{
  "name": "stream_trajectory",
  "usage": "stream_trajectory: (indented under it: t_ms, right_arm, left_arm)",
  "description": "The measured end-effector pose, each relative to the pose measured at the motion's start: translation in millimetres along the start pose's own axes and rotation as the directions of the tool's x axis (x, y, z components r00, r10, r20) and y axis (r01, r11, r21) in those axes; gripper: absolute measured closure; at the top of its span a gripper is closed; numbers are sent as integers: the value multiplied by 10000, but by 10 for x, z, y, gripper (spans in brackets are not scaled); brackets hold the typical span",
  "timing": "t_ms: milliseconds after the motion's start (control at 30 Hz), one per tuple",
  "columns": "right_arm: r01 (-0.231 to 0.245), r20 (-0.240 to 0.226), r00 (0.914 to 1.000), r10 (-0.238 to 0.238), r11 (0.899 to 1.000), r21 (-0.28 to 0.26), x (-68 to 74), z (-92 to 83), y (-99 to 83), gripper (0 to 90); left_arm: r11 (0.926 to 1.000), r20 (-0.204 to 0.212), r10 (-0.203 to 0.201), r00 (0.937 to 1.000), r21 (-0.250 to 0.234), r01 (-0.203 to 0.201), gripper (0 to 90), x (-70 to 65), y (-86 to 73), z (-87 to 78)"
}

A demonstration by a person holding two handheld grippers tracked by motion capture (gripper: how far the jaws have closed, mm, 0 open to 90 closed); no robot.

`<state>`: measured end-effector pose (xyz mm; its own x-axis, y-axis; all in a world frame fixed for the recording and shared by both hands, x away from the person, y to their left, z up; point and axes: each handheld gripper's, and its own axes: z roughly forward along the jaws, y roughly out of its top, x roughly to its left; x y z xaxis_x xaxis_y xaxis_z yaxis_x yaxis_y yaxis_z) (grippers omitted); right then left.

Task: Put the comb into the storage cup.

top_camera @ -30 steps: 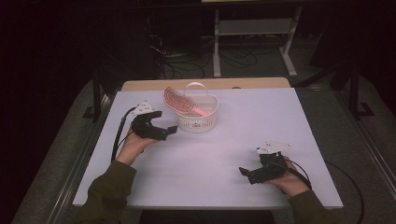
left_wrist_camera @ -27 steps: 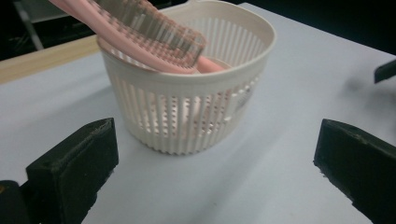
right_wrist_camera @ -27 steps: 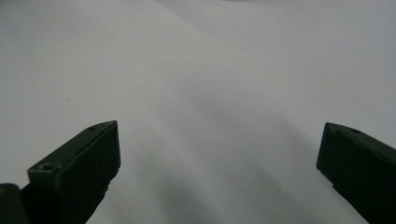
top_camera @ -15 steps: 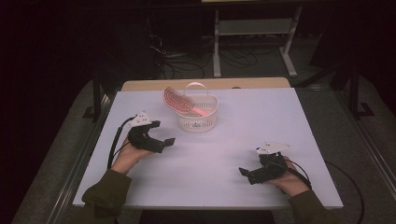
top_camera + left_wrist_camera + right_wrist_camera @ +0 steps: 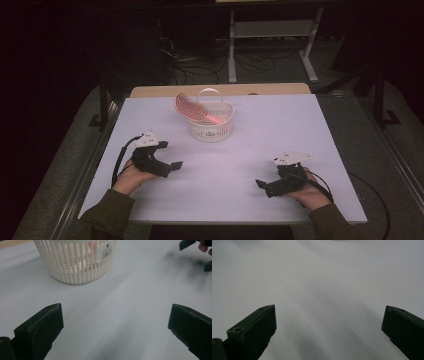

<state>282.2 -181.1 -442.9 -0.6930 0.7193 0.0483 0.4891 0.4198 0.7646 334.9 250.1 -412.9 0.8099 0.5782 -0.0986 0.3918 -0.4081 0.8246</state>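
we see the white slotted plastic basket (image 5: 211, 122) toward the far middle of the pale tabletop (image 5: 310, 130), its rim cut off in the left gripper view. a pink ribbed oval thing (image 5: 188, 106) leans in it; what it is stays hard to make out. left tongs (image 5: 115, 327) and right tongs (image 5: 328, 327) both stand wide, holding nothing, well apart.

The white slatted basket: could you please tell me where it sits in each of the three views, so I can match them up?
High view: the white basket stands at the far middle of the table, a pink brush leaning out of it.
Left gripper view: the basket is at upper left, beyond the open jaws.
Right gripper view: not in it; bare table between the open jaws.
Shared landmark: the pale tabletop.
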Motion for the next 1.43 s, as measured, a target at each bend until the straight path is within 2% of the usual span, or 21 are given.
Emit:
stream_trajectory:
  t_ms: [200, 333, 567, 700, 833, 1433]
  right_arm:
    - [22, 18, 10000, -22, 10000, -2, 1, -1, 1, 0]
    - [-11, 26, 10000, 11, 10000, 11, -1, 1, 1, 0]
    - [-25, 38, 10000, 25, 10000, 3, -4, -1, -1, 0]
    - [-26, 40, 10000, 26, 10000, 10, -2, -2, -2, 0]
    - [-29, 46, 10000, 29, 10000, 1, -3, 0, -2, 0]
    - [-50, 59, 10000, 50, 10000, 56, -9, 4, -10, 0]
  left_arm:
    - [9999, 82, 85, 9999, 135, -86, 0, -72, -86, -60]
    - [9995, -72, 238, 9997, 220, -236, 0, -120, -148, -86]
    - [9993, -204, 233, 9995, 304, -226, 0, -163, -268, -163]
    - [9996, -245, 46, 9997, 293, -39, 0, -167, -346, -219]
    - [9989, -306, 96, 9995, 461, -82, 0, -183, -413, -237]
    - [9980, -333, 117, 9994, 621, -96, 0, -176, -449, -228]
